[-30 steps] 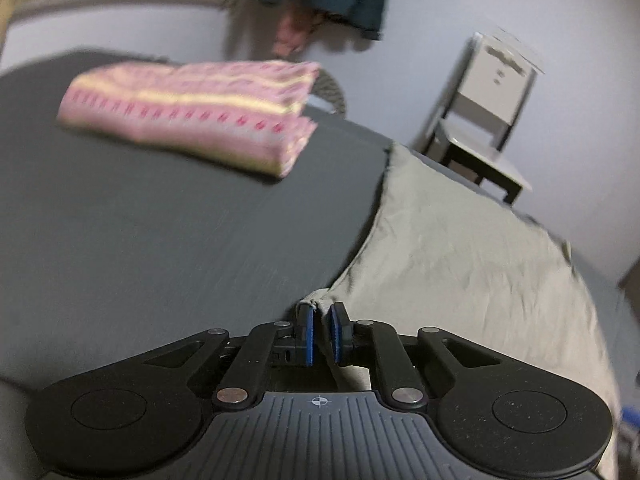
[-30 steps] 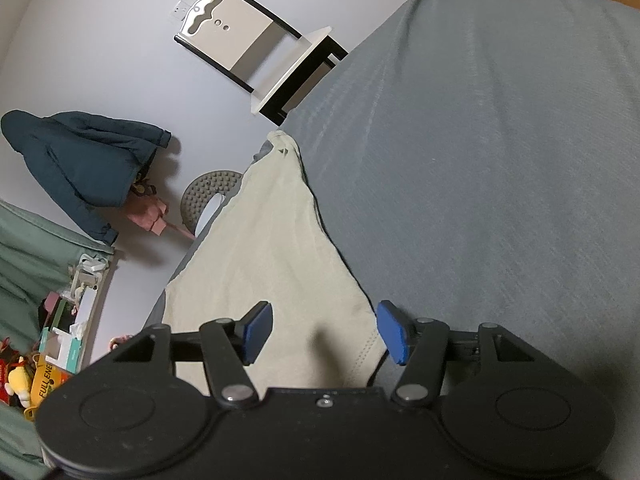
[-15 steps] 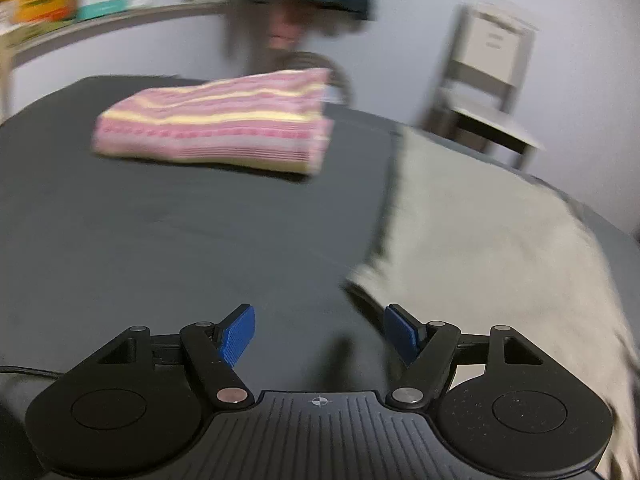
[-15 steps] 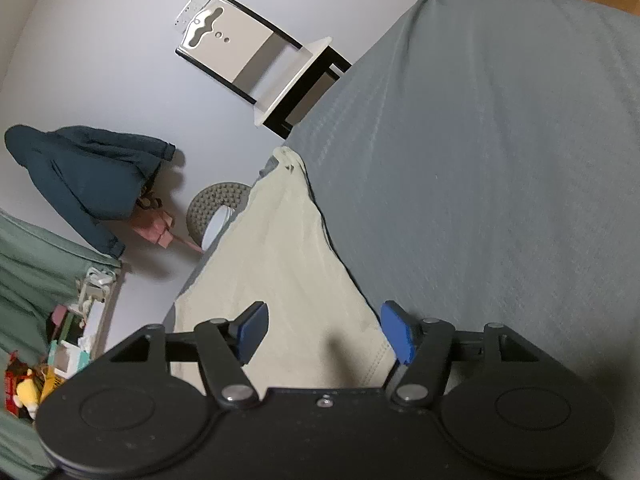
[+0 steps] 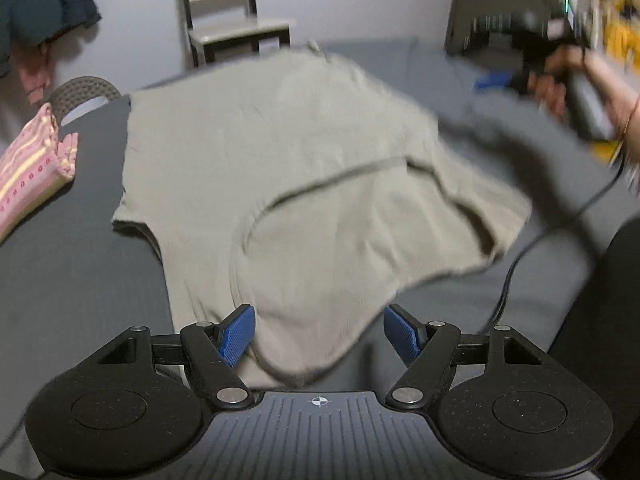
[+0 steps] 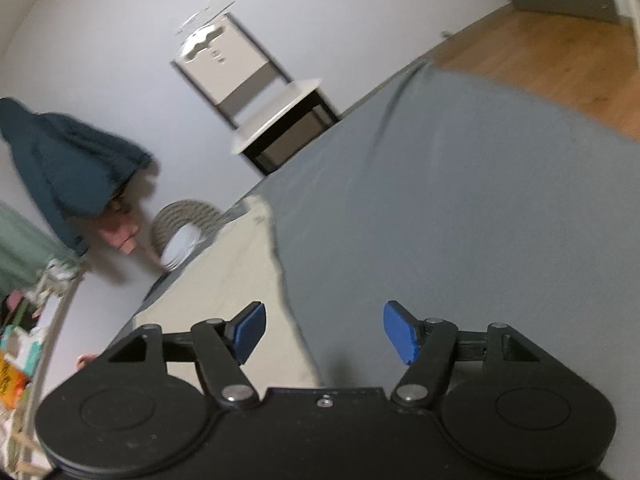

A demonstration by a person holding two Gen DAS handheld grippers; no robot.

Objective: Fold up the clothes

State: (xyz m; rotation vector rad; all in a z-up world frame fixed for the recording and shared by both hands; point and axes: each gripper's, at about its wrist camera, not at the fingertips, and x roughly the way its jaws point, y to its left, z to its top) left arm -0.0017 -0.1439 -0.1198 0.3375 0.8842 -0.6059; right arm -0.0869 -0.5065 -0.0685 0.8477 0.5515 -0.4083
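Note:
A beige T-shirt (image 5: 288, 168) lies spread on the grey bed, its near part folded over with a sleeve or hem edge reaching between my left fingers. My left gripper (image 5: 320, 330) is open just above that near edge, holding nothing. In the right wrist view the same T-shirt (image 6: 224, 280) shows as a beige strip to the left, and my right gripper (image 6: 322, 332) is open over the shirt's right edge and bare sheet. In the left wrist view the right gripper (image 5: 496, 80) appears blurred at the far right, held by a hand (image 5: 560, 80).
A folded pink striped garment (image 5: 28, 168) lies at the left of the bed (image 5: 72, 264). A chair (image 5: 228, 16) stands by the far wall, with a dark jacket (image 6: 68, 168) hanging and a round woven object (image 6: 184, 220) beside the bed. A cable (image 5: 516, 264) trails at right.
My left gripper opened and let go of the shirt's corner, then swung right to face the whole shirt. The right gripper stayed open and lifted back toward the shirt's right edge.

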